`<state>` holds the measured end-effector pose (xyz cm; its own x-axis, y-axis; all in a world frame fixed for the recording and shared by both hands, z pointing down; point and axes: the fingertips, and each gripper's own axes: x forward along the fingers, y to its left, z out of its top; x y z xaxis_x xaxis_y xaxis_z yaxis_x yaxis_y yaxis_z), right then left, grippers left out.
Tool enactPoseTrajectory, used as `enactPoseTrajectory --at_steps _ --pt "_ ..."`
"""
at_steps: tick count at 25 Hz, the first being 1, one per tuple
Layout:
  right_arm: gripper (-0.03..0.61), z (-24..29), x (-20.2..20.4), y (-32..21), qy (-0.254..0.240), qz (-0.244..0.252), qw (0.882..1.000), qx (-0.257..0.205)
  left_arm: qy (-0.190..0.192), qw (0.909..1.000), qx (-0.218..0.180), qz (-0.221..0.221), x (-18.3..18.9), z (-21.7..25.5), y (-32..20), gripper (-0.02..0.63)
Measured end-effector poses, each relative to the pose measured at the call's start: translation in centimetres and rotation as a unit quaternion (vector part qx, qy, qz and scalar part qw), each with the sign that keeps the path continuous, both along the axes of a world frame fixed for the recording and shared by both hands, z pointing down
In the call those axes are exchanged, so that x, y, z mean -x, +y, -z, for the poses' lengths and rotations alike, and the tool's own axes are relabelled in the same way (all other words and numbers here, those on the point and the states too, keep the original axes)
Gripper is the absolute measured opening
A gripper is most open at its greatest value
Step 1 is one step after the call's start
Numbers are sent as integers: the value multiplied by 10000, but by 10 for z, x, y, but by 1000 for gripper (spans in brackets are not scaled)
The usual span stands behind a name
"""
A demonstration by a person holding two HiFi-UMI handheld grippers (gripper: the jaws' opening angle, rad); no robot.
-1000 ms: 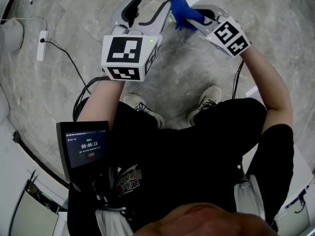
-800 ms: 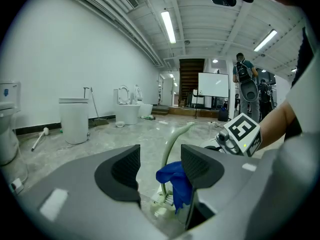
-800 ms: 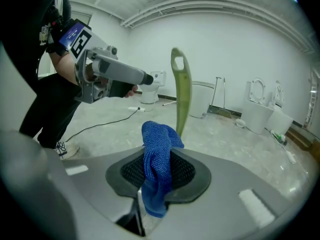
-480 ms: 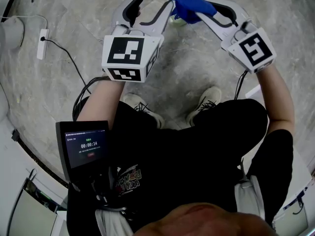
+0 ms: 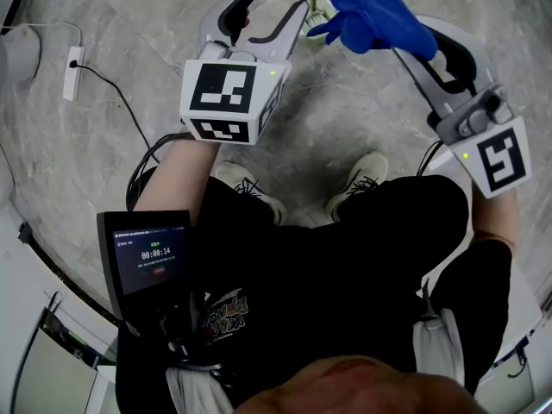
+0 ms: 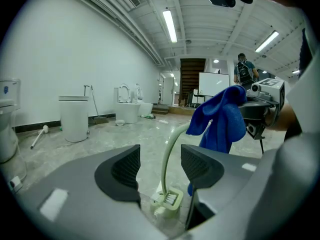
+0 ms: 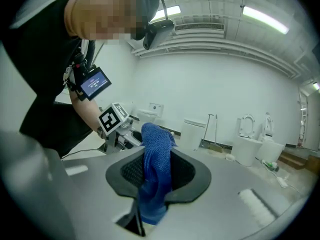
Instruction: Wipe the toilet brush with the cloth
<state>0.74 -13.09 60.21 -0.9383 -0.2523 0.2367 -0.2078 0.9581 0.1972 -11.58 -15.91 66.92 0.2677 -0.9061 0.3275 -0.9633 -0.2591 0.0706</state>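
Our right gripper [image 7: 156,170] has its jaws clenched on the blue cloth [image 7: 155,154], which bunches above the pads and hangs in a fold below them. Our left gripper [image 6: 160,165] is released: its jaws stand apart with nothing pressed between the pads. Through that gap we see the pale green toilet brush [image 6: 168,151]. Its curved handle rises beyond the jaws, clear of both pads, and its head sits in a matching holder [image 6: 169,203] on the grey floor [image 6: 115,139] below the jaw tips. The handle's top end runs in behind the cloth, up and right of the left jaws; we cannot tell whether they touch. Farther out, white toilets [image 6: 129,109] line the wall.
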Motion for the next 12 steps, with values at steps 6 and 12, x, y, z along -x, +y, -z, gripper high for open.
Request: enactPoseTrajectory --at_steps 6,12 --pt "92 4 -49 -15 -327 -694 9970 109 -44 10000 -37 -56 0 -3 3 258" --pt "92 -27 -38 -93 -136 -1164 9924 375 -17 9999 43 -131 -5 -7 5 258"
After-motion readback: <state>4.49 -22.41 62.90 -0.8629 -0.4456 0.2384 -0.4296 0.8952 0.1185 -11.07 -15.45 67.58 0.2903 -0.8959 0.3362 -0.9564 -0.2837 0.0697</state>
